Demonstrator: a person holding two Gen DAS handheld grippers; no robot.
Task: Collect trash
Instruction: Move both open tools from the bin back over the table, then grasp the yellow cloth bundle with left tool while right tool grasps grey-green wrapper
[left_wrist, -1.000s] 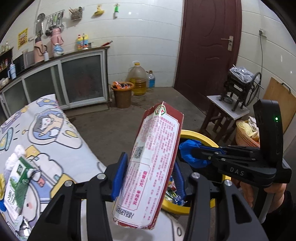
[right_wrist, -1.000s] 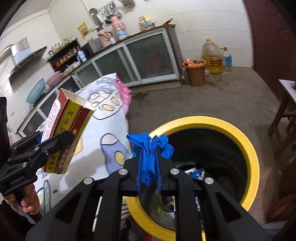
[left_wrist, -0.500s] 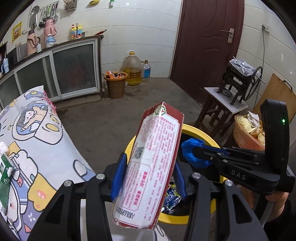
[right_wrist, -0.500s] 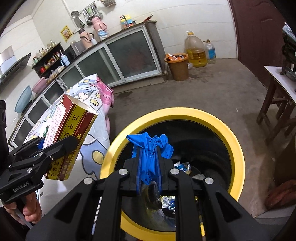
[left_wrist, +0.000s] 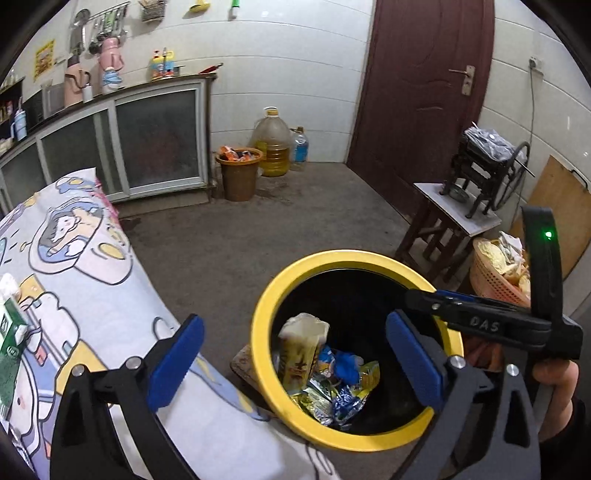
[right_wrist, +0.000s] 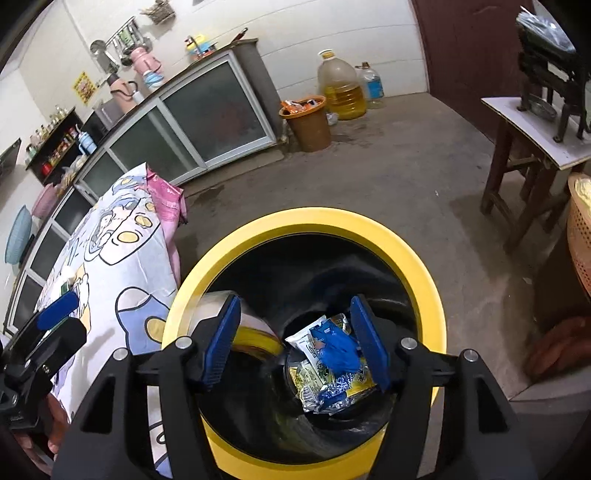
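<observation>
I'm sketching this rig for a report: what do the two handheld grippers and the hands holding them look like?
Both are matte black frames with silver screws and two blue-padded fingers. The left gripper and right gripper look alike. Seen from the left camera, the right one bears "DAS" lettering and an upright black mount with a green light. A bare hand grips its handle; no cables are visible.

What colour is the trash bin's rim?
Yellow, around a black inside; the trash bin rim shows best in the right wrist view.
</observation>
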